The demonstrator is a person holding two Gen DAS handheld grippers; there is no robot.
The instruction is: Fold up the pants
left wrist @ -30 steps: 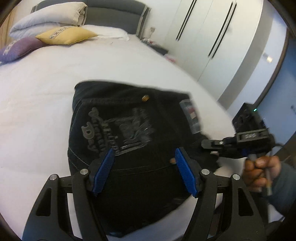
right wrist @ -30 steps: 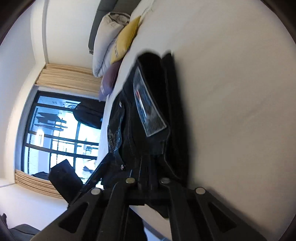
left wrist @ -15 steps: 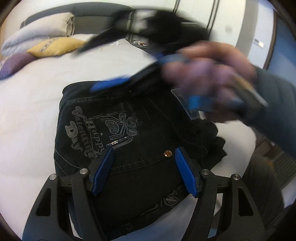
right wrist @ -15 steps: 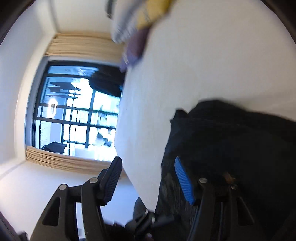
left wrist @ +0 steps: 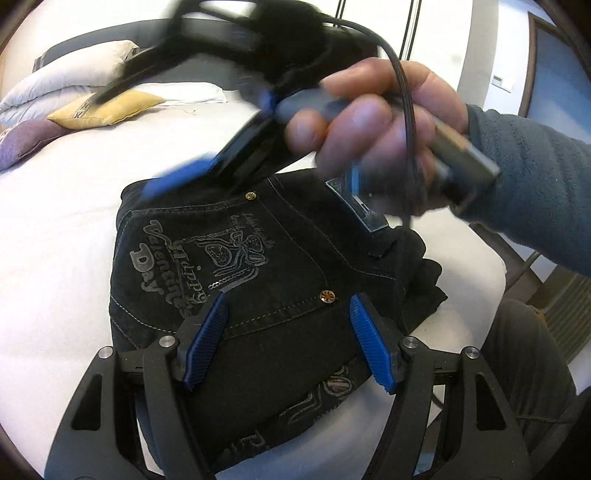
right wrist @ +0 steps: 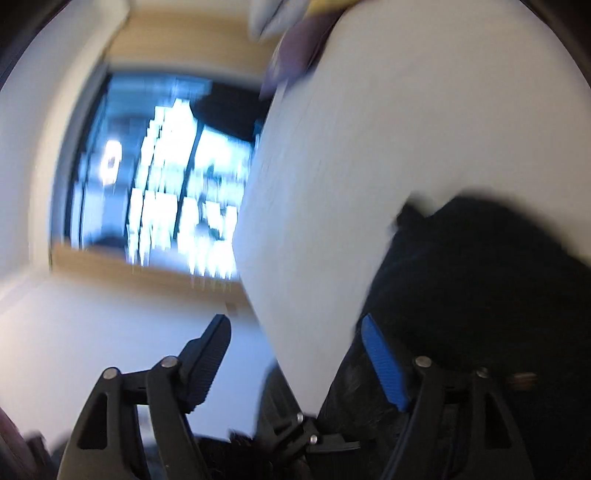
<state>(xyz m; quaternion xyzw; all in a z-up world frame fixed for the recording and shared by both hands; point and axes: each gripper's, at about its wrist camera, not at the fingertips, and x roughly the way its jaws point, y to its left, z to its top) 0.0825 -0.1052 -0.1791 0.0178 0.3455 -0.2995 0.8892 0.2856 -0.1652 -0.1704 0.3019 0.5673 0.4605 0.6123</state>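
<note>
The black pants (left wrist: 258,266) lie folded into a compact stack on the white bed (left wrist: 55,240), with a grey "Happy Valentines Day" print on the back pocket facing up. My left gripper (left wrist: 288,339) is open and empty, hovering just above the near part of the stack. The right gripper (left wrist: 207,170) shows blurred in the left wrist view, held in a hand above the far edge of the pants. In the right wrist view my right gripper (right wrist: 295,354) is open and empty, with the pants (right wrist: 480,295) blurred at the right.
Pillows (left wrist: 74,88) and a yellow cushion (left wrist: 107,109) sit at the head of the bed. White wardrobe doors (left wrist: 424,29) stand behind. A window (right wrist: 159,192) shows beyond the bed edge. The person's leg (left wrist: 524,369) is at the bed's right side.
My right gripper let go of the pants' edge, opened, and rose up over the far side of the stack. My left gripper stayed open and shifted slightly over the pants.
</note>
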